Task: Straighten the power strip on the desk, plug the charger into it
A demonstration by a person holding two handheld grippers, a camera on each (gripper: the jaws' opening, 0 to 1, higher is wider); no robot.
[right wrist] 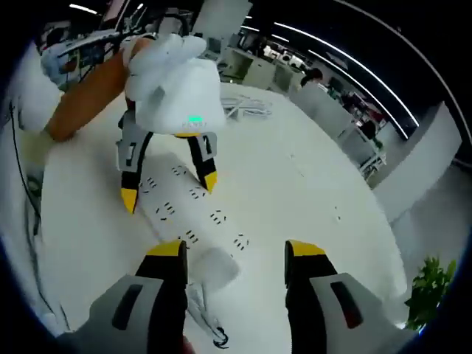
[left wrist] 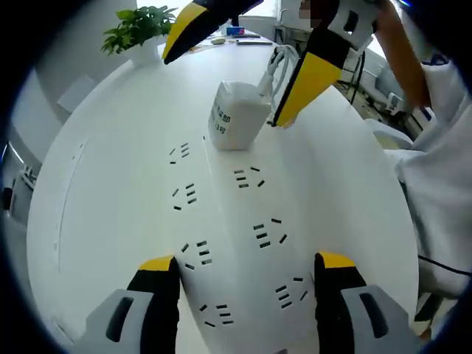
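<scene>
A white power strip [left wrist: 236,221] lies along the white desk [left wrist: 110,162], its sockets facing up. At its far end stands the white charger [left wrist: 236,114], its cable [left wrist: 279,63] trailing behind it. My left gripper [left wrist: 247,265] is open, one jaw on each side of the strip. My right gripper [left wrist: 222,89] is open, coming in from above with its yellow fingertips either side of the charger. In the right gripper view, the charger [right wrist: 212,267] sits just inside the left jaw of my open right gripper [right wrist: 234,254]. Beyond it, the left gripper [right wrist: 171,195] hangs open over the strip [right wrist: 184,214].
A potted plant [left wrist: 140,26] stands at the desk's far corner, also seen low right as the plant [right wrist: 431,291]. Loose white cables [right wrist: 247,107] lie farther along the desk. A person's arm [right wrist: 85,99] and white clothing [left wrist: 442,184] border the desk edge.
</scene>
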